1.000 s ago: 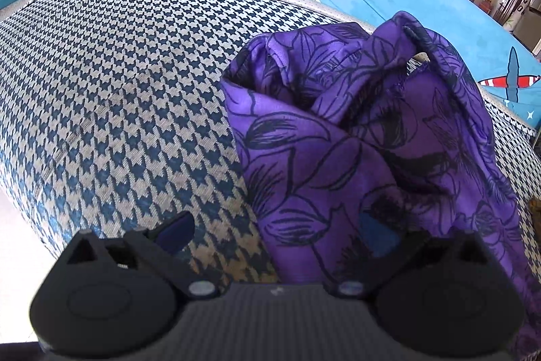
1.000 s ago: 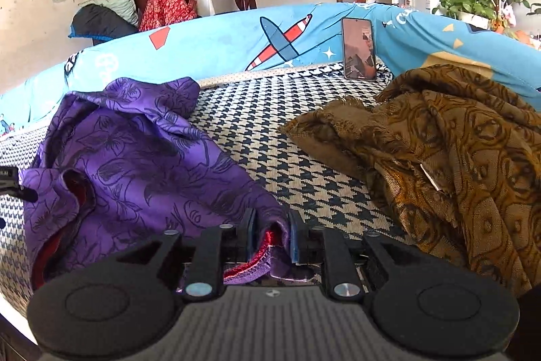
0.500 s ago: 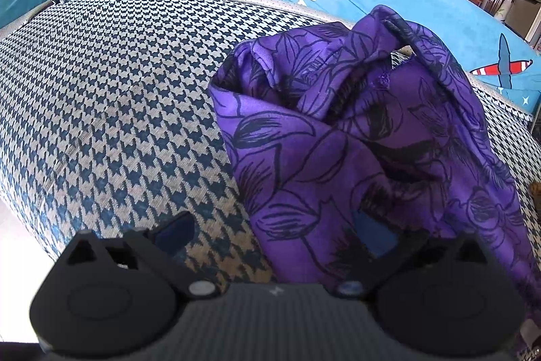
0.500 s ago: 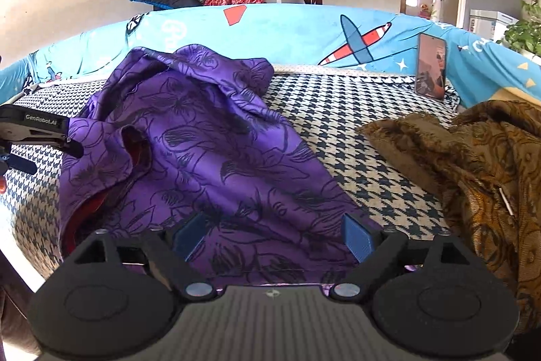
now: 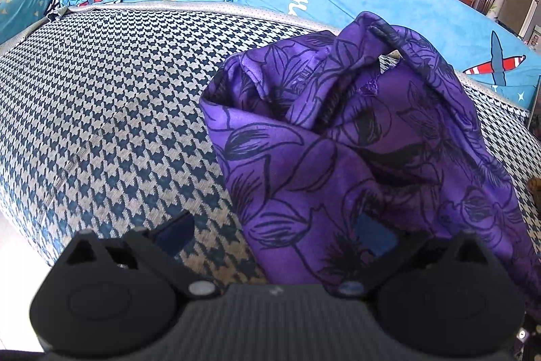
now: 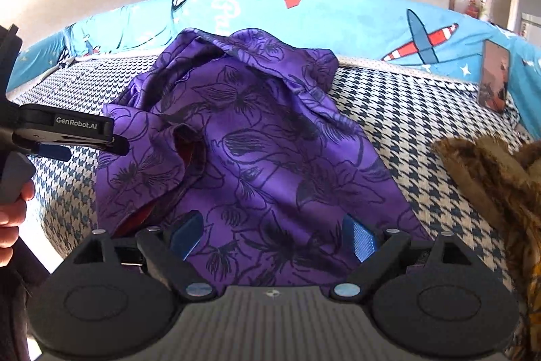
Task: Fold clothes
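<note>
A crumpled purple garment (image 5: pixel 355 158) with black flower outlines lies on the houndstooth sofa seat (image 5: pixel 101 110). My left gripper (image 5: pixel 275 232) is open at its left edge, and the cloth's lower fold drapes around the right finger without being pinched. In the right wrist view the same garment (image 6: pixel 257 151) spreads out with a red lining showing at its left. My right gripper (image 6: pixel 274 239) is over its near hem, jaws opening wide, with cloth lying between the pads but not pressed. The left gripper (image 6: pixel 98 146) reaches in from the left.
A brown patterned garment (image 6: pixel 490 178) is heaped on the right of the seat. A phone (image 6: pixel 495 80) leans on the blue aeroplane-print backrest (image 6: pixel 338 19). A person's hand (image 6: pixel 10 219) shows at the left edge. Bare seat lies left of the purple garment.
My right gripper let go of the purple hem, opened wide and swung left over the garment. The left gripper stayed open and hardly moved.
</note>
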Demonstrator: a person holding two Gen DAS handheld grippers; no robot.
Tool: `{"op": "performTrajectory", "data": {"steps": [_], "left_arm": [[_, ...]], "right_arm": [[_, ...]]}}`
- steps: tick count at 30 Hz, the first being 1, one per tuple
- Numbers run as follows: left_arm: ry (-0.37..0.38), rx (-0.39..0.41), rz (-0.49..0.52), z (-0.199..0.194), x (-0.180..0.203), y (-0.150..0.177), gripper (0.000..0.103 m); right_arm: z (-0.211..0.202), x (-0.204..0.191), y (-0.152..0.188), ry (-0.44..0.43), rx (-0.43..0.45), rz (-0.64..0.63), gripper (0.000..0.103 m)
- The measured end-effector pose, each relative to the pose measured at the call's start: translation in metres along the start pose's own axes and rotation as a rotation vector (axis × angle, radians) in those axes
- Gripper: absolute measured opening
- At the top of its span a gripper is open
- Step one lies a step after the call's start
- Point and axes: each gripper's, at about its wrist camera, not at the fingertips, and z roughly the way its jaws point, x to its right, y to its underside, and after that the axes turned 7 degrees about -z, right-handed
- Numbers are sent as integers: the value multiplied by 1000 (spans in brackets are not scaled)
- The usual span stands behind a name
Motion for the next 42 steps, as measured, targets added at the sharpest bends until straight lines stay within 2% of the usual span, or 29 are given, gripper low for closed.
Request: {"op": "performTrajectory", "data": {"steps": [3, 5, 7, 11, 18, 20, 23, 28, 33, 38, 42], "left_arm": [[-14, 17, 7, 2, 2, -3, 103], [-16, 23, 15, 4, 3, -7, 103], [-17, 24, 22, 7, 5, -12, 103], [-6, 22, 20, 12, 7, -24, 103], [5, 32, 53, 23, 17, -45, 103], [4, 29, 52, 29, 19, -51, 103], [-4, 16, 37, 39, 19, -60, 103], [-10, 6, -13, 48, 15, -69, 103], [3, -20, -42, 48, 6, -69, 103], [-20, -32, -87, 47, -9, -72, 103], [-38, -10, -118, 42, -20, -76, 103]], "right_arm": [[8, -2, -18, -37, 0, -84, 90], [14, -3, -30, -61, 0, -130, 98], [22, -1, -41, -58, 4, -118, 103], [39, 8, -59, -88, 3, -66, 103], [71, 5, -85, -40, -64, -108, 103], [73, 5, -89, -12, -35, -130, 103], [71, 4, -96, -2, 61, -165, 103], [84, -8, -115, 78, 152, -269, 103], [104, -17, -133, 70, 180, -299, 103], [125, -26, -149, 66, 197, -328, 102], [139, -32, -155, 73, 212, -339, 102]]}}
